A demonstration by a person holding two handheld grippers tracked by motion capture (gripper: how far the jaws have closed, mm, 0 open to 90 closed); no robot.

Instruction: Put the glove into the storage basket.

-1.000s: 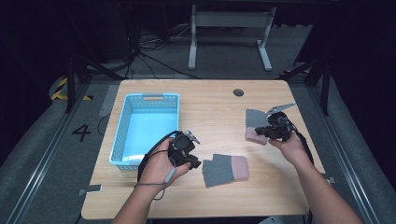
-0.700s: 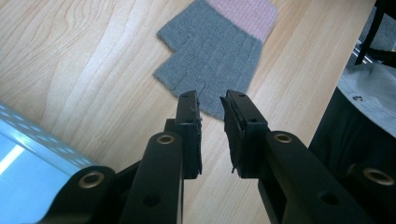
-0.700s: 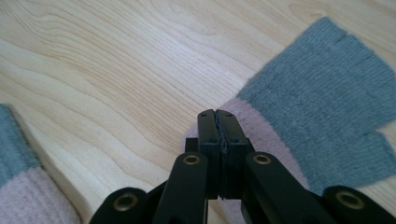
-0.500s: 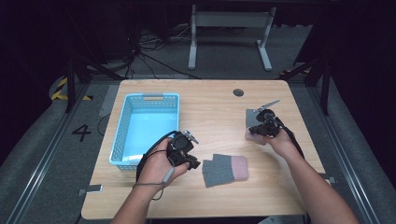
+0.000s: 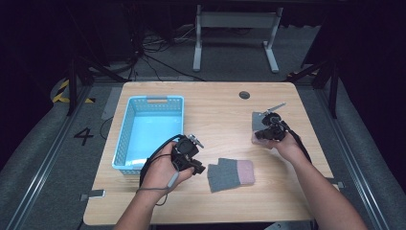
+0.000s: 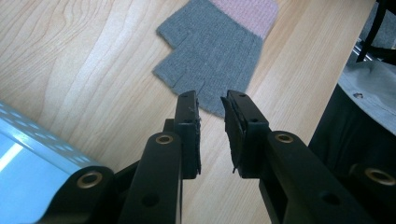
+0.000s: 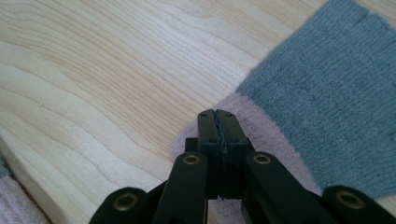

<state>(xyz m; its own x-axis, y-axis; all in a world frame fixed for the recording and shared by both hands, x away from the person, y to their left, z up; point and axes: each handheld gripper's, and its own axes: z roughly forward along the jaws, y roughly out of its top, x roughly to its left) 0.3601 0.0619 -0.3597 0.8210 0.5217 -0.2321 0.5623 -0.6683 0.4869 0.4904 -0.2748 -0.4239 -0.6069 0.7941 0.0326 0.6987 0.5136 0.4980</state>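
Right hand-held gripper [image 5: 265, 128] at frame right is pinching the pink cuff of a glove [image 7: 327, 88] with jaws closed, left hand-held gripper [image 6: 211, 109] is hovering narrowly parted beside the second glove [image 5: 231, 174] lying lower center on the desk [image 5: 215, 110].

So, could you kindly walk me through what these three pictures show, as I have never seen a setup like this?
There is no robot here: a person holds a handheld gripper in each hand. The high view looks down on a wooden table. The other two come from cameras riding on each gripper. On the table lie a blue basket, a grey and pink glove near the left gripper, and a second glove under the right gripper. The left gripper's fingers stand apart and hold nothing. The right gripper's are pressed together at the second glove's pink cuff; whether they pinch it is unclear.
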